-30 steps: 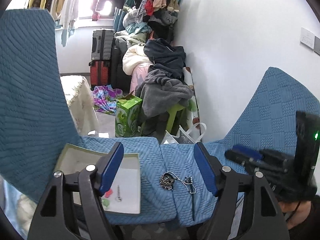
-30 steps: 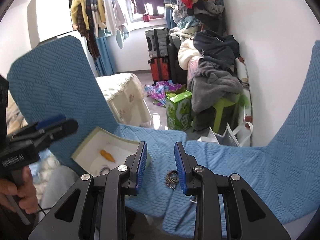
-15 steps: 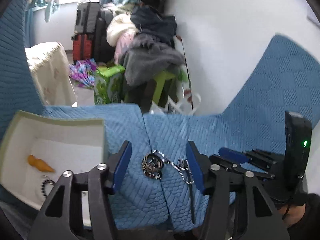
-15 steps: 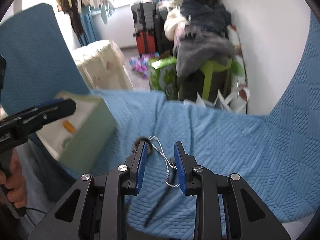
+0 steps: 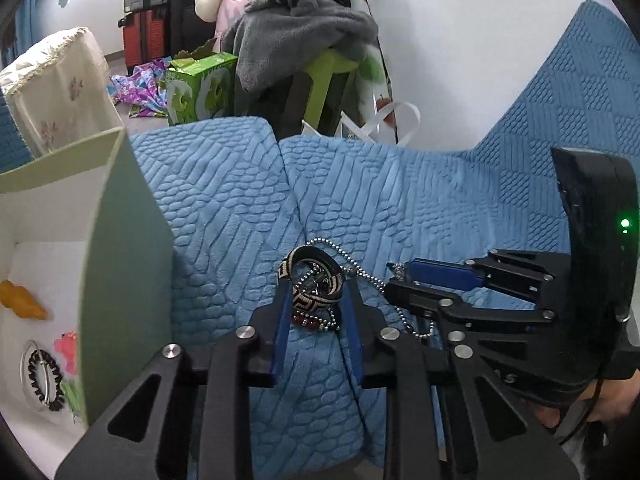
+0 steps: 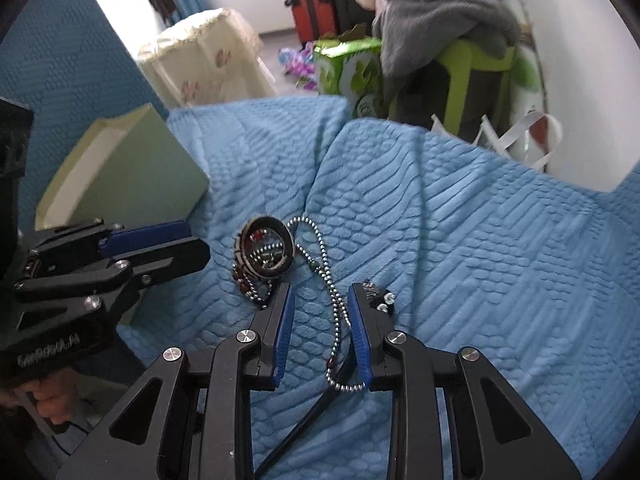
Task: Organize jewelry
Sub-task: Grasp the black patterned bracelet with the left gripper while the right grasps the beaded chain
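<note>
We are working both grippers down onto the jewelry pile on the blue sofa cover.

Our left gripper (image 5: 316, 300) has just been closing its jaws, and they are now flanking the woven bracelet (image 5: 316, 282); we cannot tell whether the pads are pressing on it yet. Our right gripper (image 6: 322, 308) is holding its jaws slightly apart, with the bead chain (image 6: 334, 312) running between them, untouched by either pad. The chain is looping out from the tangle of bracelets, which is lying just beside the open box (image 5: 124, 248). Inside the box, a dark bead bracelet (image 5: 44, 380) and an orange piece (image 5: 22, 300) are lying on the white bottom.
</note>
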Action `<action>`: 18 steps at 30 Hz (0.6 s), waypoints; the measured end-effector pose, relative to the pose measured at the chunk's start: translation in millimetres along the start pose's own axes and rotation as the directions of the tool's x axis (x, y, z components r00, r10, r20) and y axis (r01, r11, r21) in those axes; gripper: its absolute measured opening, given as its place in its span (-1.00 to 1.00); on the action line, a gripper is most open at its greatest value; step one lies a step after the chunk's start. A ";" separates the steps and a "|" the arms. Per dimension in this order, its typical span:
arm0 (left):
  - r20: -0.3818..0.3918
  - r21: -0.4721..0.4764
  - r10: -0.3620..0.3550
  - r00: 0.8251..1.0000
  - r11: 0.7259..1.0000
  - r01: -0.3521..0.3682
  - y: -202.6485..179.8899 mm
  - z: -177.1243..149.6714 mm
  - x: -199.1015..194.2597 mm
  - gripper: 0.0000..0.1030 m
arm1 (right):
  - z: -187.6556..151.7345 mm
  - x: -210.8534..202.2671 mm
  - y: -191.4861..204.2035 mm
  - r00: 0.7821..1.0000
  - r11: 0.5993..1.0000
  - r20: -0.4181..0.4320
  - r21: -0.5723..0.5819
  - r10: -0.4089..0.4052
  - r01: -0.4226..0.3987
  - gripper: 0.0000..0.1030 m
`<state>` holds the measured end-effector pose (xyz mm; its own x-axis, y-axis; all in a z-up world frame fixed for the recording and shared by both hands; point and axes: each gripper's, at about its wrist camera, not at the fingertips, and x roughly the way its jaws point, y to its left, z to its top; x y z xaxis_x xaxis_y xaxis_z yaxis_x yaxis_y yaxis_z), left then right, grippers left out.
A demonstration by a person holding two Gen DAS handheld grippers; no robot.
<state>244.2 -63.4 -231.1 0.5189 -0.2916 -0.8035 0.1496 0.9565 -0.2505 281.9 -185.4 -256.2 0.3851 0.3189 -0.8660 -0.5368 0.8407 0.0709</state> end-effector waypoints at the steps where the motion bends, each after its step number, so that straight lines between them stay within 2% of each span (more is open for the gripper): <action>1: -0.004 0.009 0.013 1.000 1.000 -0.013 -1.7 0.0 3.4 -0.49 | 1.3 4.6 -0.7 1.000 1.000 -0.009 -0.008 -0.009 0.009 -0.51; 11: -0.053 -0.027 0.052 0.997 0.998 -0.054 6.9 2.4 31.9 -0.50 | 7.7 19.7 0.8 1.000 0.999 -0.017 -0.049 -0.005 0.004 -0.50; 14: -0.063 -0.042 0.045 0.997 0.998 -0.048 10.1 3.3 38.0 -0.56 | 7.9 24.2 3.4 1.000 0.998 -0.027 -0.068 -0.006 0.005 -0.50; 18: -0.074 -0.043 0.050 0.996 0.998 -0.053 10.5 3.1 41.6 -0.78 | 9.9 27.8 -0.1 1.000 0.998 -0.027 -0.062 -0.001 0.000 -0.51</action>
<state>270.0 -65.5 -265.5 0.4622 -0.2438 -0.8526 0.0859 0.9693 -0.2306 300.0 -172.3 -275.3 0.3654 0.3059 -0.8791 -0.5822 0.8120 0.0405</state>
